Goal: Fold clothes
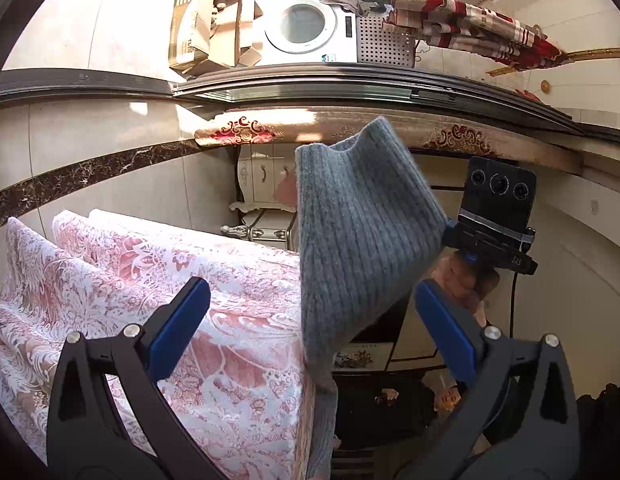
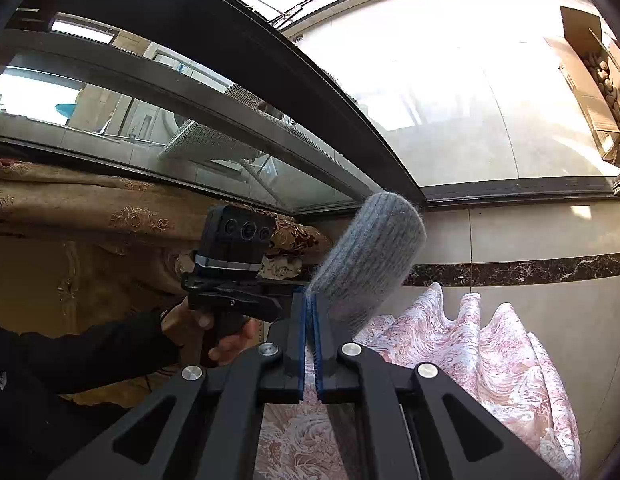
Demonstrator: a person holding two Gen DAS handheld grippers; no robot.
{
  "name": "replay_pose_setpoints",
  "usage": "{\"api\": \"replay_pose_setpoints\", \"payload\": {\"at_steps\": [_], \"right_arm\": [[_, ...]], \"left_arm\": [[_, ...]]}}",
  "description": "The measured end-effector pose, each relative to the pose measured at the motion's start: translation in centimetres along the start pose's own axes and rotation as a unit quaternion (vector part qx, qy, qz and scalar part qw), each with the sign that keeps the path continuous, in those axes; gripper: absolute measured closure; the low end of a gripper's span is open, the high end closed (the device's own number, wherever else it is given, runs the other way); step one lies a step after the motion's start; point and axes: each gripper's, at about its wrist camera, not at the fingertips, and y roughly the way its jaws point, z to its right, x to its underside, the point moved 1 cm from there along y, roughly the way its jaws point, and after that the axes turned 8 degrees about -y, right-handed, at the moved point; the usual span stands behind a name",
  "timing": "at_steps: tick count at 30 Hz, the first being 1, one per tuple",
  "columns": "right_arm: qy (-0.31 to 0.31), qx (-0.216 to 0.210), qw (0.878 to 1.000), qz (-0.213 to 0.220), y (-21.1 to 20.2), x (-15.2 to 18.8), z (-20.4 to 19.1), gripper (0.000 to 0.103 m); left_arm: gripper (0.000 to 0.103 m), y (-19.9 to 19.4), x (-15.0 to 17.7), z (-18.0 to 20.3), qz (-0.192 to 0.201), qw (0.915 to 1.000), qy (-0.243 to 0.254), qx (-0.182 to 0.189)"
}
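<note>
Where the left wrist view looks level across the room, the left gripper [image 1: 311, 322] has its blue-padded fingers [image 1: 178, 328] wide apart; the grey ribbed knit garment [image 1: 357, 236] hangs between them untouched, above the bed with pink-and-white floral cover [image 1: 230, 320].

Right wrist view: right gripper [image 2: 311, 300], fingers together, clamped on the garment's edge, cloth bulging upward.

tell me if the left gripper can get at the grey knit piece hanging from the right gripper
Probably yes: the left gripper is open, and the grey knit garment hangs between its fingers with nothing in front; the right gripper pinches its upper edge.
</note>
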Motion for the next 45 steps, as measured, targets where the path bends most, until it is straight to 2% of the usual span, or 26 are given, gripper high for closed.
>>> {"api": "replay_pose_setpoints", "payload": {"at_steps": [4, 6, 7, 8, 9, 10, 13, 15, 16, 17, 18, 19, 21, 23, 25, 27, 29, 32, 36, 38, 39, 40, 41, 43, 45], "right_arm": [[-0.004, -0.009, 1.000, 0.004, -0.5, 0.2, -1.1, 0.100], [-0.005, -0.012, 1.000, 0.000, -0.6, 0.3, -1.2, 0.100], [-0.004, -0.013, 1.000, -0.002, -0.5, 0.3, -1.1, 0.100], [-0.004, -0.012, 1.000, -0.004, -0.5, 0.3, -1.1, 0.100], [-0.004, -0.010, 1.000, -0.005, -0.6, 0.3, -1.2, 0.100], [-0.003, -0.007, 1.000, -0.005, -0.7, 0.3, -1.1, 0.100], [0.003, 0.013, 1.000, 0.004, -1.2, 0.3, -0.1, 0.100], [0.009, 0.034, 0.999, 0.015, -1.4, 0.2, 0.8, 0.100], [0.013, 0.053, 0.998, 0.024, -1.5, 0.3, 1.3, 0.100], [0.017, 0.072, 0.997, 0.036, -1.7, 0.4, 1.7, 0.100], [0.023, 0.088, 0.995, 0.047, -1.9, 0.5, 2.2, 0.100], [0.032, 0.099, 0.993, 0.060, -2.1, 0.8, 2.5, 0.100], [0.050, 0.109, 0.989, 0.089, -2.9, 1.4, 2.9, 0.100], [0.065, 0.109, 0.984, 0.123, -4.2, 2.3, 2.9, 0.100], [0.071, 0.101, 0.981, 0.148, -5.9, 3.4, 2.6, 0.100], [0.070, 0.101, 0.979, 0.164, -7.7, 4.8, 2.1, 0.099], [0.070, 0.106, 0.975, 0.184, -9.9, 6.8, 1.7, 0.096], [0.082, 0.126, 0.963, 0.225, -13.7, 10.7, 0.8, 0.096], [0.108, 0.156, 0.940, 0.283, -18.5, 18.5, -0.8, 0.096], [0.130, 0.165, 0.927, 0.310, -20.2, 23.5, -1.5, 0.096], [0.150, 0.175, 0.915, 0.331, -21.2, 26.7, -1.8, 0.096], [0.171, 0.185, 0.902, 0.351, -22.3, 29.9, -2.1, 0.096], [0.196, 0.196, 0.886, 0.373, -23.3, 33.3, -2.4, 0.096], [0.281, 0.241, 0.833, 0.412, -24.8, 42.3, -3.1, 0.096], [0.369, 0.288, 0.776, 0.423, -24.5, 51.8, -4.8, 0.095]], "left_arm": [[0.001, 1.5, -0.6, 0.0, -0.037, 0.9974, 0.007, 0.061], [0.009, 2.1, -0.9, 0.2, -0.045, 0.9941, 0.007, 0.098], [0.023, 2.5, -1.1, 0.4, -0.052, 0.9921, 0.011, 0.114], [0.049, 2.8, -1.3, 0.8, -0.059, 0.9906, 0.017, 0.122], [0.067, 3.0, -1.4, 1.2, -0.066, 0.9895, 0.023, 0.126], [0.098, 3.0, -1.3, 1.5, -0.071, 0.9897, 0.030, 0.121], [0.097, 1.5, -0.6, 3.1, -0.063, 0.9922, 0.055, 0.093], [0.097, 0.2, -0.5, 5.1, -0.043, 0.9951, 0.076, 0.046], [0.097, -0.4, -0.5, 6.4, -0.030, 0.9955, 0.090, 0.007], [0.097, -0.8, -0.3, 8.0, -0.016, 0.9925, 0.110, -0.050], [0.097, -0.9, 0.1, 9.9, -0.006, 0.9853, 0.136, -0.104], [0.097, -0.7, 0.7, 12.0, 0.002, 0.9742, 0.167, -0.152], [0.097, 0.5, 2.0, 15.8, 0.010, 0.9441, 0.228, -0.238], [0.097, 2.5, 3.7, 18.9, 0.009, 0.9161, 0.279, -0.287], [0.097, 4.6, 5.8, 21.4, 0.009, 0.8845, 0.329, -0.331], [0.097, 6.7, 8.1, 23.4, 0.007, 0.8580, 0.371, -0.355], [0.097, 8.9, 10.7, 24.8, 0.005, 0.8274, 0.415, -0.378], [0.097, 12.3, 14.7, 26.6, -0.009, 0.7846, 0.477, -0.397], [0.097, 17.6, 21.1, 28.7, -0.037, 0.7224, 0.560, -0.405], [0.097, 20.8, 24.8, 29.8, -0.054, 0.6979, 0.593, -0.397], [0.097, 22.9, 26.9, 30.2, -0.066, 0.6801, 0.613, -0.396], [0.097, 25.0, 29.1, 30.3, -0.074, 0.6587, 0.634, -0.399], [0.097, 27.0, 31.3, 30.1, -0.078, 0.6320, 0.655, -0.407], [0.097, 31.3, 35.9, 29.0, -0.083, 0.5716, 0.697, -0.425], [0.097, 35.3, 40.6, 25.9, -0.097, 0.5074, 0.736, -0.438]]}}
